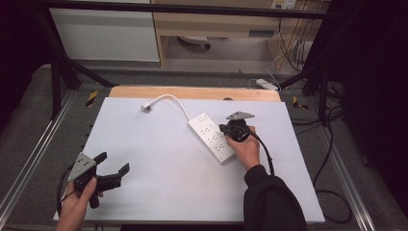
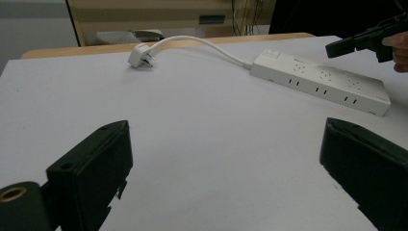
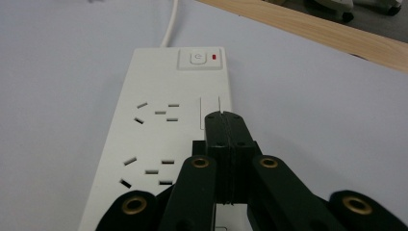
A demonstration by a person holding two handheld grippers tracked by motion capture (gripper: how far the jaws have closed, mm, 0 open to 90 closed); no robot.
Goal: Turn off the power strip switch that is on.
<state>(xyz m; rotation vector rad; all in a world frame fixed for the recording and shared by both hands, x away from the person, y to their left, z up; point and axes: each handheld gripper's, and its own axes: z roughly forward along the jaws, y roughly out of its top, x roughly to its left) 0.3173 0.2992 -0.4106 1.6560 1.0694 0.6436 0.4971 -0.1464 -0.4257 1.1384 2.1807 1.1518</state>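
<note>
Because the power strip (image 1: 212, 136) is a rigid plastic box, it does not bend, but it is light and its smooth shell can slide on the white table (image 1: 159, 159) when you push it. It lies right of the middle of the table, set at an angle, with its switch (image 3: 200, 58) at the far end and a red mark beside the button. The white cable (image 1: 171, 99) runs from that far end toward the far left and ends in the plug (image 1: 146, 108), which lies free on the table. This cable is soft and probably drags a little if you move the strip.

Your right gripper (image 3: 225, 120) has its jaws pressed together with nothing between them, and the tip hovers over the top face of the strip, near the switch. Your left gripper (image 1: 114, 166) stands wide open at the near left, well apart from the strip.

If you must take hold, I think the long sides are the best place, not the slippery top.

There is much free room on the left half; the right edge of the table is near the strip.
</note>
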